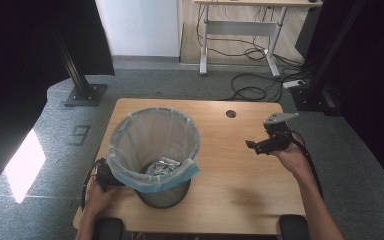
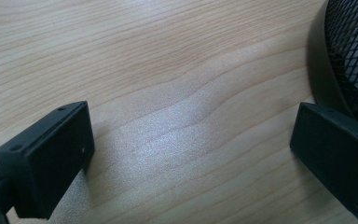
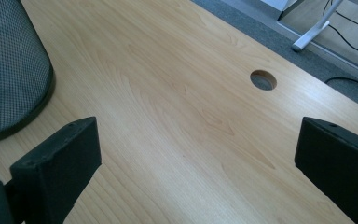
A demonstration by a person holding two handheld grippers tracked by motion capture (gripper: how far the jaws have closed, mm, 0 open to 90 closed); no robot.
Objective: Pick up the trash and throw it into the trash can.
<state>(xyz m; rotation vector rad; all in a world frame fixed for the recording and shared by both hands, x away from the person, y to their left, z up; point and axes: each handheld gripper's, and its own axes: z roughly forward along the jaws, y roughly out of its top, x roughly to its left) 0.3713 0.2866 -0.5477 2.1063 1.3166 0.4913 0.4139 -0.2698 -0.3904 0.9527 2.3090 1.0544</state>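
A black mesh waste bin [image 1: 162, 195] lined with a pale plastic bag [image 1: 152, 137] stands on the left half of the wooden table [image 1: 240, 175]. Crumpled silvery-blue rubbish [image 1: 162, 166] lies inside it. My left gripper [image 1: 105, 176] rests low on the table at the bin's left side, mostly behind the bag's rim; its jaws stand wide apart with bare wood between them and the bin's base [image 2: 345, 60] beside the right jaw. My right gripper [image 1: 260, 146] is held above the table's right half, open and empty, with the bin [image 3: 9, 79] off to its left.
A round cable hole [image 1: 231, 114] sits near the table's far edge, also seen as the hole [image 3: 263, 80] ahead of the right jaws. Grey carpet surrounds the table. A black stand base [image 1: 85, 94] is at far left, a desk frame [image 1: 240, 30] and cables [image 1: 252, 90] beyond.
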